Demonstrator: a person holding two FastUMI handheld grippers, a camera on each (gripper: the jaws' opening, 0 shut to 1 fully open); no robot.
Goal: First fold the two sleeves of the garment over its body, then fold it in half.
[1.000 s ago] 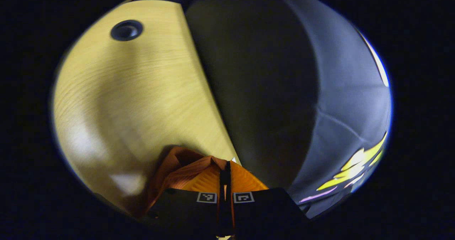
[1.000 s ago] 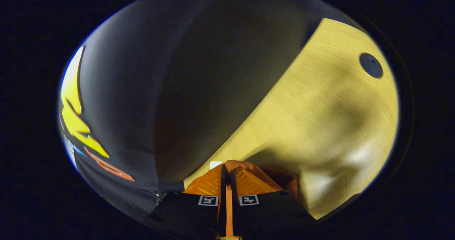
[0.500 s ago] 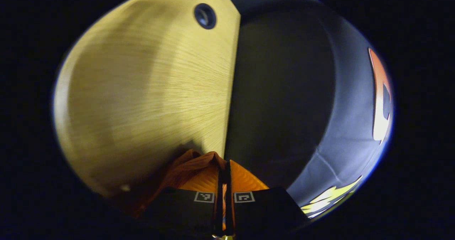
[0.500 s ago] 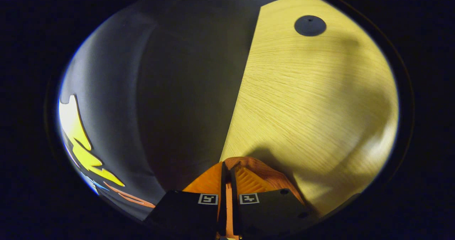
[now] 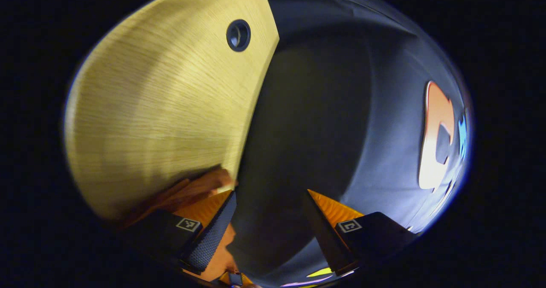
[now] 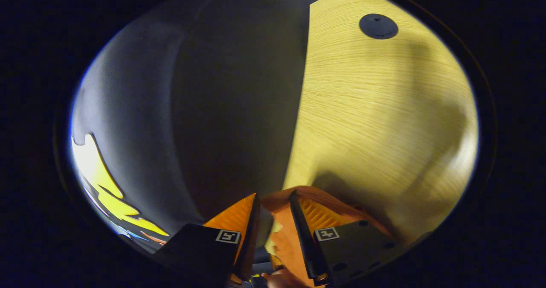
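The orange garment [image 5: 192,190] lies bunched at the edge of the wooden table [image 5: 162,109], just left of my left gripper [image 5: 271,211]. That gripper stands wide open, with the dark drop beyond the table edge between its fingers. In the right gripper view a fold of the orange garment [image 6: 286,237] lies on the table [image 6: 375,109] at its edge. My right gripper [image 6: 273,207] is open by a narrow gap over that fold, and its fingers do not press the cloth.
A round black grommet [image 5: 238,35] sits in the tabletop near its far edge; the right gripper view also has a black grommet [image 6: 378,26]. Past the table edge hangs the booth's dark cloth wall [image 5: 384,109].
Both grippers were shut on the orange garment and have opened and let it go. The left one opened wide, the right one only a little.
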